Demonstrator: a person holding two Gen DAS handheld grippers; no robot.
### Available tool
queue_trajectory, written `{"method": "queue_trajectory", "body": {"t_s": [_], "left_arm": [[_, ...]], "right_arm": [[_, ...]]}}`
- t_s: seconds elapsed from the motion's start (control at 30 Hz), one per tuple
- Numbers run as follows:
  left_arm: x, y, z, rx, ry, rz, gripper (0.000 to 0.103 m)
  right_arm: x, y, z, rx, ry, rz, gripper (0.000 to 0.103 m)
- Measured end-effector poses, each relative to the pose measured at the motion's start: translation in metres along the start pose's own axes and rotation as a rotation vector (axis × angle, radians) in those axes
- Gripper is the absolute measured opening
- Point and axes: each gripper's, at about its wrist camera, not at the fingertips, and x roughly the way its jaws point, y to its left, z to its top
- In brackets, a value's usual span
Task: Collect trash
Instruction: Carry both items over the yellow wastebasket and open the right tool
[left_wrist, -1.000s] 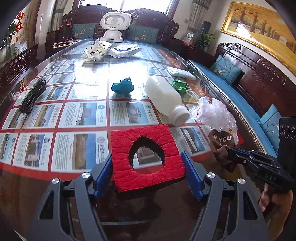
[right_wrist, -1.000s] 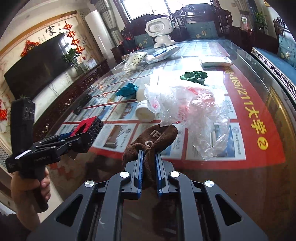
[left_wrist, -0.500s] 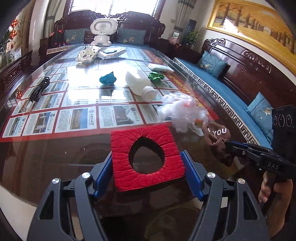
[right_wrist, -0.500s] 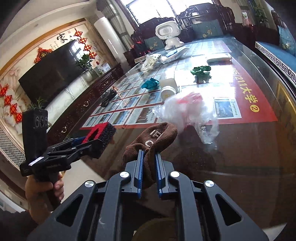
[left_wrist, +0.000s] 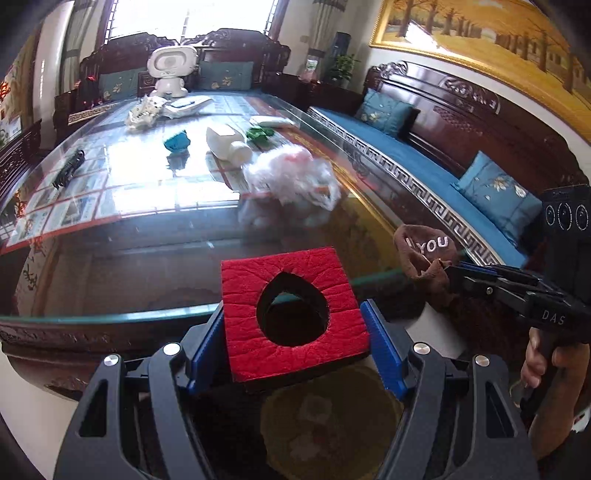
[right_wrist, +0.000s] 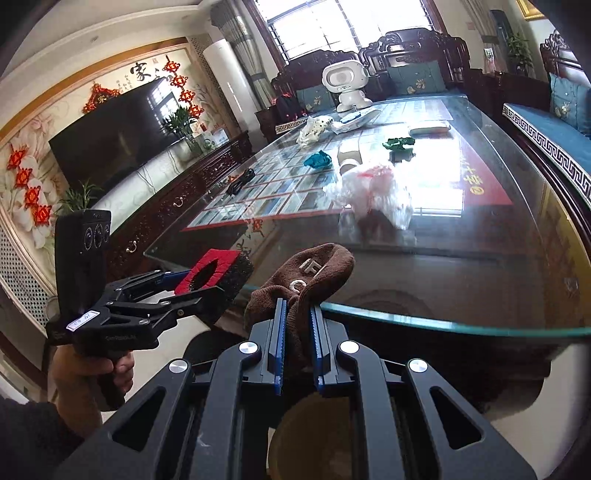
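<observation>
Left wrist view: the left gripper (left_wrist: 295, 332) has its blue jaws pressed against the two sides of a red square pad (left_wrist: 291, 306) with a teardrop-shaped hole through its middle, holding it flat just off the near edge of the glass-topped table (left_wrist: 110, 258). Directly below the pad sits a round yellowish bin (left_wrist: 332, 424), its contents too blurred to make out. To the right, the right gripper (left_wrist: 454, 269) pinches a brown sock (left_wrist: 424, 254) with white "YOU" lettering, also held off the table edge. In the right wrist view the right gripper (right_wrist: 295, 328) has its jaws closed nearly together on the gathered end of the brown sock (right_wrist: 306, 280), which bulges up above the fingertips, and the rim of the bin (right_wrist: 314, 443) shows beneath it. The left gripper (right_wrist: 207, 280) appears at the left with the red pad (right_wrist: 210, 269), its dark foam underside showing. Further out on the table lie a crumpled clear plastic bag (left_wrist: 291, 181), a white bottle (left_wrist: 225, 142) on its side, a teal wad (left_wrist: 177, 140), a green wad (left_wrist: 260, 133) and a black cable (left_wrist: 68, 168), all well apart from both grippers. A white toy robot (left_wrist: 170, 70) stands at the far end.
</observation>
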Motion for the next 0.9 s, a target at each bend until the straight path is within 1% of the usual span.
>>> {"method": "queue_trajectory", "body": {"t_s": [0.23, 0.47, 0.6, 0.73, 0.9], "left_arm": [[-0.001, -0.019, -0.05, 0.042, 0.049, -0.055, 0.071], [0.01, -0.032, -0.092, 0.082, 0.132, -0.091, 0.071], [0.017, -0.037, -0.11, 0.091, 0.169, -0.104, 0.071], [0.023, -0.041, -0.123, 0.092, 0.196, -0.112, 0.071], [0.031, -0.045, -0.131, 0.087, 0.218, -0.116, 0.071]], "right_arm": [[-0.021, 0.015, -0.059, -0.002, 0.016, -0.03, 0.012], [-0.014, 0.007, -0.112, 0.06, 0.1, -0.071, 0.012], [-0.007, 0.0, -0.131, 0.093, 0.125, -0.082, 0.012], [0.001, -0.004, -0.14, 0.113, 0.152, -0.079, 0.012], [0.0, -0.005, -0.147, 0.108, 0.154, -0.093, 0.013]]}}
